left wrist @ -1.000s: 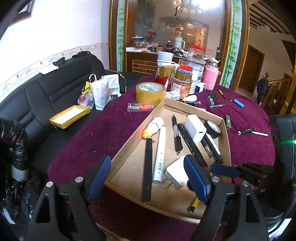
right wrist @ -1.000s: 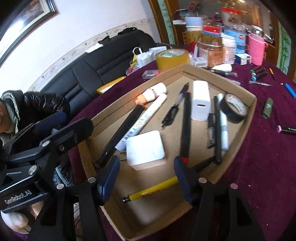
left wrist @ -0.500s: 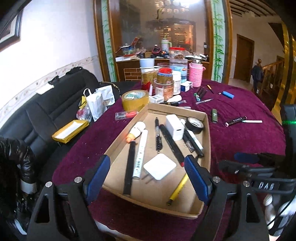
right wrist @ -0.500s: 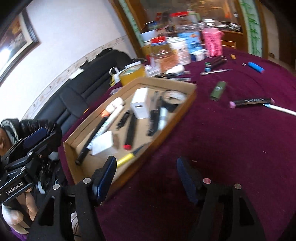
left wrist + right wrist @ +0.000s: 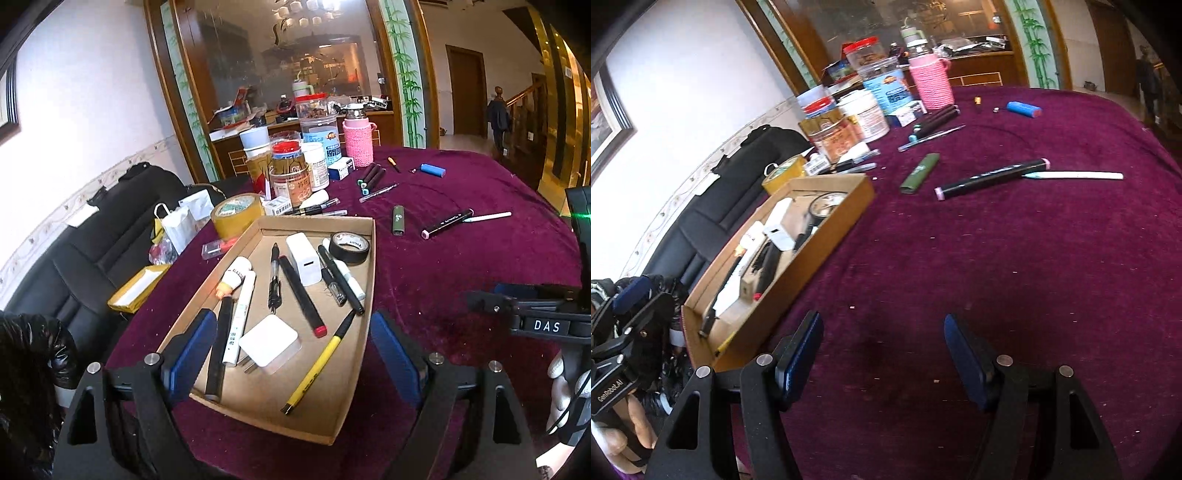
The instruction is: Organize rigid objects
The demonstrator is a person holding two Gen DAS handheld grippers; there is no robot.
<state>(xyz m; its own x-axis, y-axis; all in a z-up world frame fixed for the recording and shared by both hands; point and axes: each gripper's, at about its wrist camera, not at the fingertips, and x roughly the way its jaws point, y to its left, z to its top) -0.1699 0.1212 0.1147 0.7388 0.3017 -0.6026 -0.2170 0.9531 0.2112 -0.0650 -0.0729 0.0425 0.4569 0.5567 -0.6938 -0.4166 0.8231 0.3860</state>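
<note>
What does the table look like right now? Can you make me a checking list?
Surface: purple tablecloth, speckled with crumbs.
Job's things: cardboard tray holds a yellow pen, two white chargers, black tape and pens; a black marker, a green lighter and a white pen lie loose on the cloth.
Clutter: jars, a pink bottle and a tape roll at the far edge.
Grippers: left gripper open over the tray; right gripper open over bare cloth, nothing between its fingers.
Cables: nothing seen.
Surroundings: black sofa, mirror, wooden doorway.
</note>
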